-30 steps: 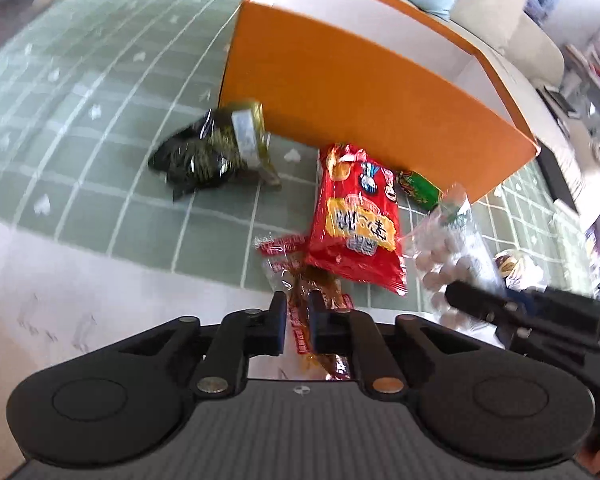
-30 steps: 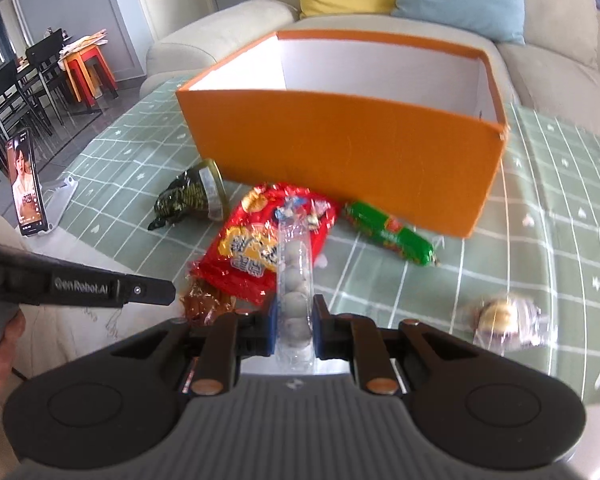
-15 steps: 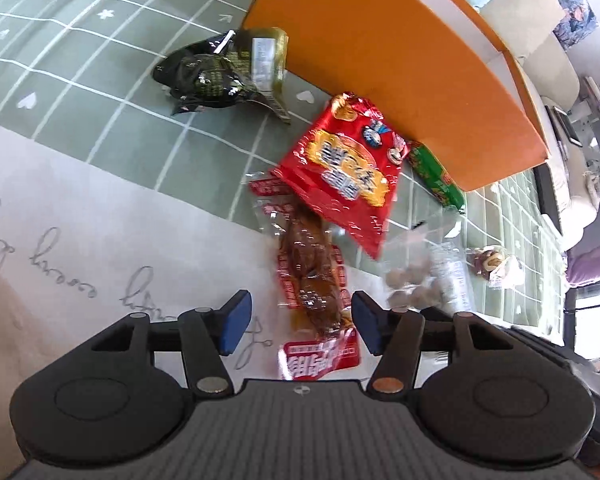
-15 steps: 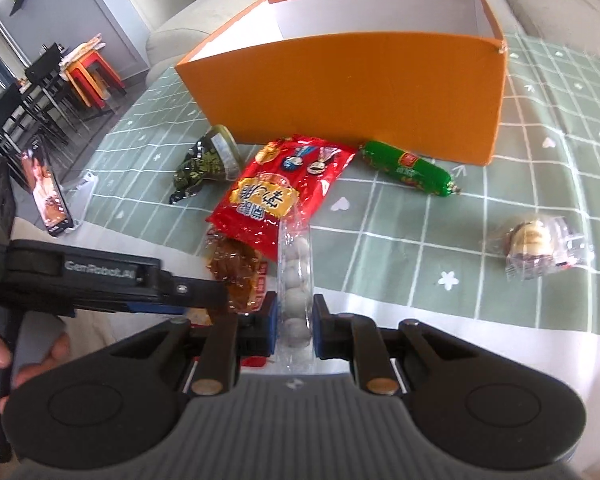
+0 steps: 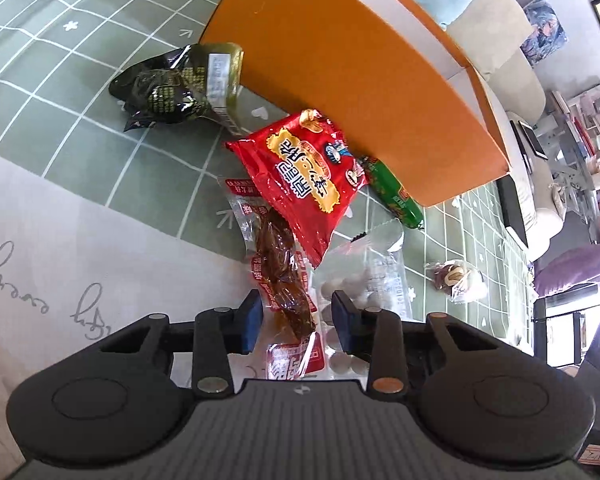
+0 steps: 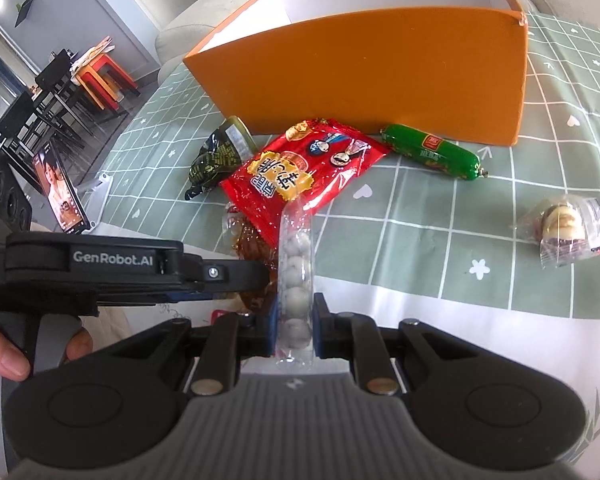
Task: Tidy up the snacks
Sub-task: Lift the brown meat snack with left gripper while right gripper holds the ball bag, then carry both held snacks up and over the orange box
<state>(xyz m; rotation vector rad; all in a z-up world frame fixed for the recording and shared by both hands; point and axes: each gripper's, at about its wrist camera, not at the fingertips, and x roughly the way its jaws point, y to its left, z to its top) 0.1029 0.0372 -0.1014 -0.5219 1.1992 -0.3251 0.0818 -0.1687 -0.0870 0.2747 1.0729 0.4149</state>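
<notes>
Orange box (image 6: 380, 68) at twelve o'clock, red packet (image 6: 300, 172) leaning before it. Right gripper (image 6: 294, 332) clamped on clear tube of pale balls (image 6: 296, 276). Left gripper (image 5: 296, 320) just narrowing, pads either side of brown meat packet (image 5: 280, 276), not pressing it.

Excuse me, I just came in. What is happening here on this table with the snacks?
A person is sorting snacks with a handheld gripper in each hand. The right gripper is shut on a clear pack of pale round balls. The left gripper has just been closing around a brown meat snack packet, but its pads do not press on it yet. The red bag, green sausage, dark green packet and a wrapped sweet lie on the tablecloth in front of the orange box.
</notes>
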